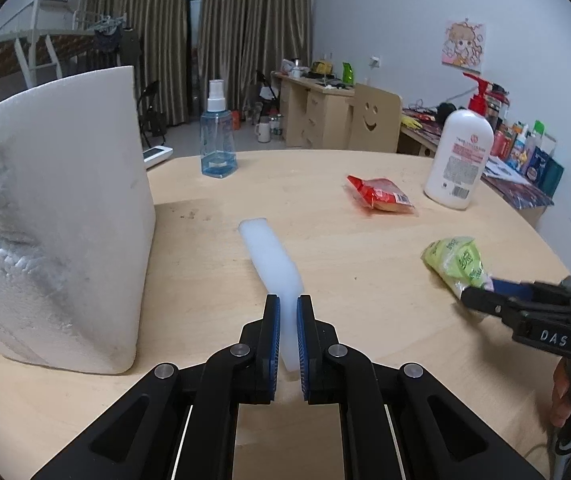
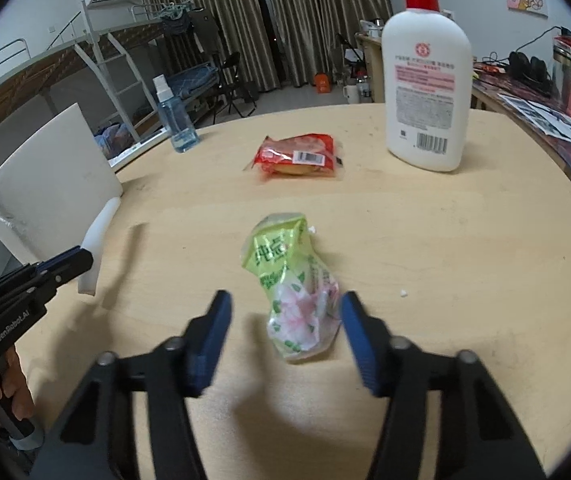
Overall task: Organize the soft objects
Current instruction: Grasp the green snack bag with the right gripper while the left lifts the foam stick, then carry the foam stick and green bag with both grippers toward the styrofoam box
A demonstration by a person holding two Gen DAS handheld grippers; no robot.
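left gripper (image 1: 288, 300) clamped on white foam strip (image 1: 269, 252); right gripper (image 2: 285, 304) straddling green packet (image 2: 293, 280), pads not touching.

Green packet (image 2: 293, 280), red packet (image 2: 297, 154), white foam strip (image 1: 273, 256).

A tall white foam block (image 1: 57, 216) stands upright along the worktop's (image 1: 365, 248) left edge and walls off that side. At the far edge a blue spray bottle (image 1: 218, 136) stands left of the middle and a white pump bottle (image 1: 459, 156) stands toward the right corner. Between them lies a flat red snack packet (image 1: 379, 194), low enough to pass over. The middle of the worktop and its near edge lie bare.
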